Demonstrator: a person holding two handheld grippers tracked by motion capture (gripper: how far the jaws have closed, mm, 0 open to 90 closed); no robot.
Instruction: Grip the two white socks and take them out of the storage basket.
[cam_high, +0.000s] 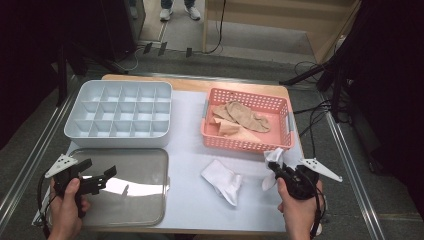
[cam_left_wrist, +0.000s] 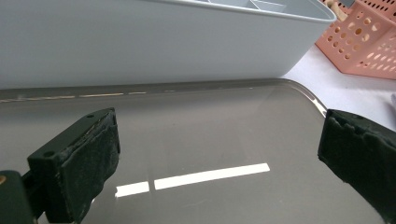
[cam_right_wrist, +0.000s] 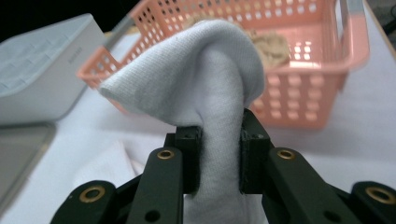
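White table (cam_high: 190, 200): grey divided box (cam_high: 120, 114) at ten o'clock, pink basket (cam_high: 247, 125) at one o'clock, clear lid (cam_high: 135, 187) at eight. My left gripper (cam_high: 102, 177) hangs over the lid, jaws apart, empty. My right gripper (cam_high: 275, 170), at four o'clock, is clamped on a white sock (cam_right_wrist: 210, 70); second sock (cam_high: 222, 181) at six.

White sock (cam_right_wrist: 219, 70), pink perforated basket (cam_high: 280, 142) of beige socks (cam_high: 242, 117), pale grey divided tray (cam_high: 85, 132)
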